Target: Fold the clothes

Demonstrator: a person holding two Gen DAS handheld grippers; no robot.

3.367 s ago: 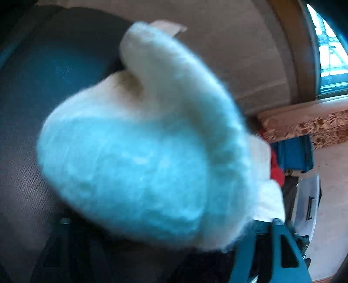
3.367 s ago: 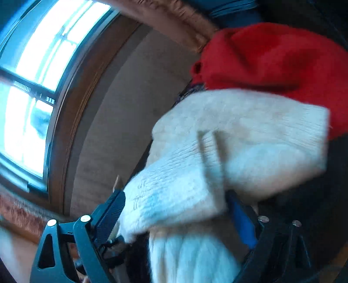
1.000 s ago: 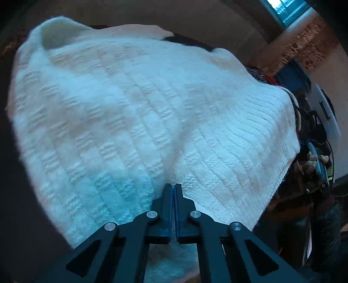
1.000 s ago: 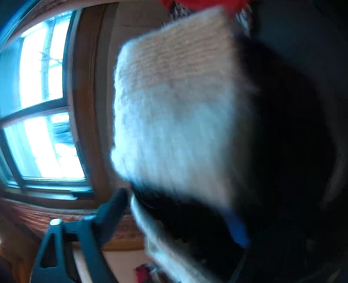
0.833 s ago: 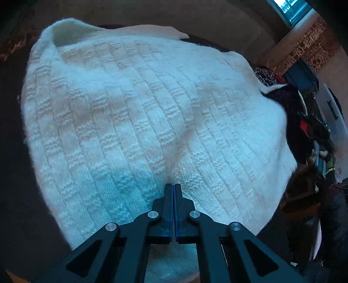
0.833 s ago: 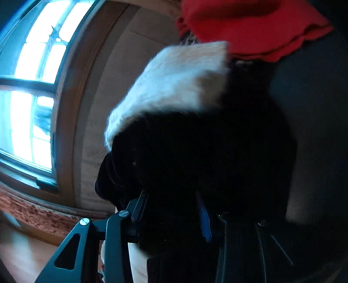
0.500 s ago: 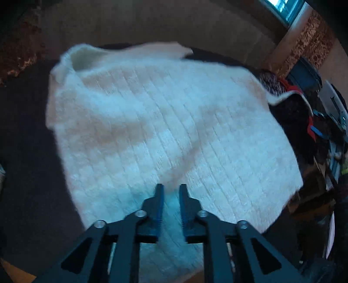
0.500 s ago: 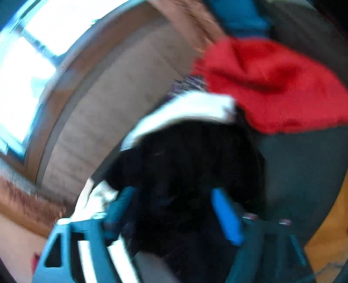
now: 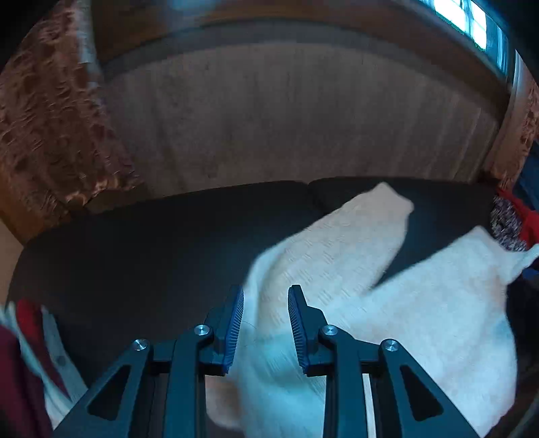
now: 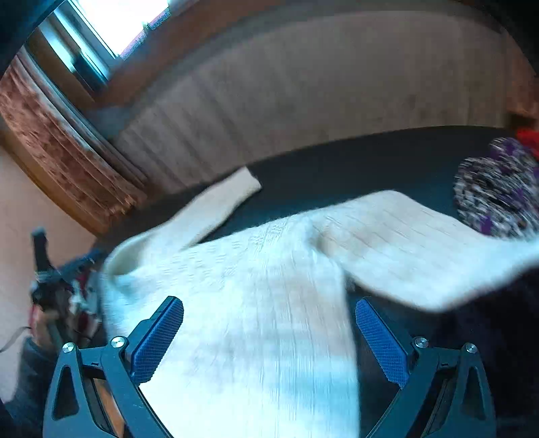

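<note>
A cream knitted sweater (image 9: 387, 303) lies spread on a dark sofa seat (image 9: 151, 242), one sleeve (image 9: 363, 229) stretched toward the sofa back. My left gripper (image 9: 264, 296) is open just above the sweater's left shoulder area, nothing held between its blue pads. In the right wrist view the same sweater (image 10: 252, 303) fills the foreground, with a sleeve (image 10: 215, 205) at the far left and another sleeve (image 10: 421, 246) reaching right. My right gripper (image 10: 269, 313) stands wide open over the sweater's body, holding nothing.
A speckled purple-and-white garment (image 10: 495, 188) and a red garment (image 9: 525, 219) lie at the sofa's right end. More clothing (image 9: 30, 357) sits at the lower left. The beige sofa back (image 9: 286, 118), patterned curtains (image 9: 50, 128) and a window (image 10: 111, 20) lie behind.
Both grippers let go of the sweater and opened. The left one, shut on the fabric a second ago, has pulled back and tilted up toward the sofa back. The sweater now lies flat.
</note>
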